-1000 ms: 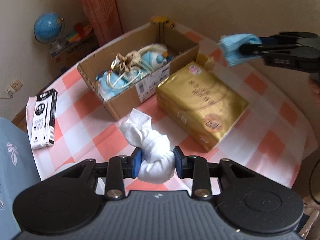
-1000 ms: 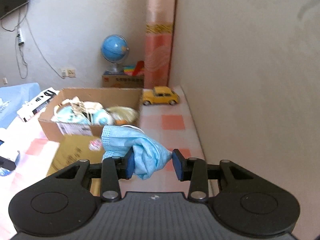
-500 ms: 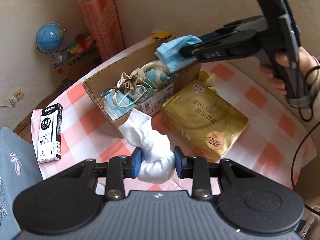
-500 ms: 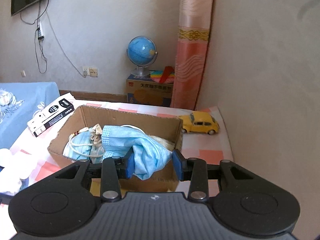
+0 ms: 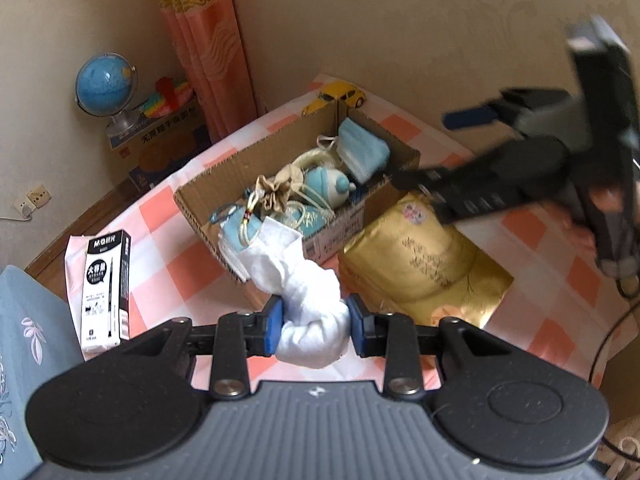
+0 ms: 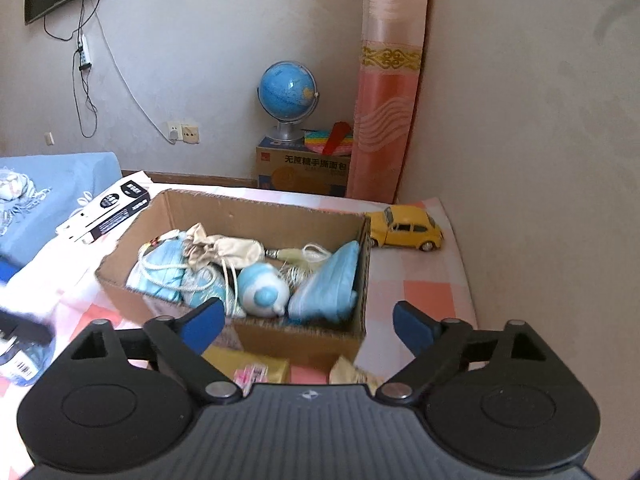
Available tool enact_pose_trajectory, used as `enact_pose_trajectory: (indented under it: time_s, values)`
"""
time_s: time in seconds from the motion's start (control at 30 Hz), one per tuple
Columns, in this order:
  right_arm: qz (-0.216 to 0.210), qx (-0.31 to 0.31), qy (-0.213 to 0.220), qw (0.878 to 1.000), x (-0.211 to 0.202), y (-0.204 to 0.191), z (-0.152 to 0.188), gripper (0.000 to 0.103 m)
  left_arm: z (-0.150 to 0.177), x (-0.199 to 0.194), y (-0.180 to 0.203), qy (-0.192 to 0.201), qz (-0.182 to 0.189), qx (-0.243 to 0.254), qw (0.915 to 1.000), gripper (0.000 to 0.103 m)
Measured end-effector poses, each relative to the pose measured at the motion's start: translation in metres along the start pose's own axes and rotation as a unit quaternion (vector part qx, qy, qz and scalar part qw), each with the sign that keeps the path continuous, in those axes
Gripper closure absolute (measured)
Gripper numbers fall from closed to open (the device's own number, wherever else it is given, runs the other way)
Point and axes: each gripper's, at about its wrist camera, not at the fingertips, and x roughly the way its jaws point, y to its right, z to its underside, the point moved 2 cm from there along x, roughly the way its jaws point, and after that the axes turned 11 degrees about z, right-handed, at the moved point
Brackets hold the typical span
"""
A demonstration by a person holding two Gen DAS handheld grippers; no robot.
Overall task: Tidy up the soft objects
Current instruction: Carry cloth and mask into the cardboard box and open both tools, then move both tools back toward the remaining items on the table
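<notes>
Our right gripper (image 6: 308,322) jaws have just been opening, now spread and empty. The blue face mask (image 6: 330,284) it pinched half a second ago now lies in the cardboard box (image 6: 264,210), far-right corner. Left gripper (image 5: 314,326) still pinches the white sock (image 5: 308,308) above the worktop (image 5: 540,312), near the box.

Matt corrugated cardboard box (image 5: 280,184); glossy gold foil pack (image 5: 424,256).
</notes>
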Motion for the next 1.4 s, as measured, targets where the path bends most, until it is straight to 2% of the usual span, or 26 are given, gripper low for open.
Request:
enact_pose_trajectory:
  time_s: [0.27,0.53,0.9,0.93,1.0,1.03,1.07,1.4]
  values:
    - [-0.003,0.031,0.021,0.999,-0.046,0.011,0.023,0.000,-0.030,0.005,0.000,0.005,0.000,-0.002,1.0000,0.071]
    - [-0.002,0.055,0.043,0.998,-0.079,0.019,0.039,0.000,-0.079,0.031,0.002,0.009,0.006,0.002,0.9999,0.071]
    - [0.014,0.066,0.044,0.997,-0.090,0.031,0.048,0.000,-0.127,0.086,0.002,0.003,0.020,-0.021,0.9996,0.071]
    - [0.015,0.067,0.044,0.997,-0.091,0.032,0.049,0.000,-0.129,0.089,0.002,0.004,0.020,-0.023,0.9995,0.069]
    - [0.018,0.067,0.042,0.997,-0.090,0.033,0.050,0.000,-0.134,0.095,0.001,0.008,0.015,-0.034,0.9993,0.053]
    - [0.020,0.067,0.041,0.997,-0.090,0.033,0.051,0.000,-0.135,0.096,0.000,0.011,0.013,-0.039,0.9991,0.037]
    - [0.020,0.067,0.039,0.997,-0.091,0.033,0.052,0.000,-0.136,0.096,0.000,0.018,0.007,-0.042,0.9990,0.027]
    - [0.030,0.071,0.029,0.997,-0.099,0.038,0.066,0.000,-0.113,0.063,0.015,0.038,-0.026,-0.028,0.9985,0.019]
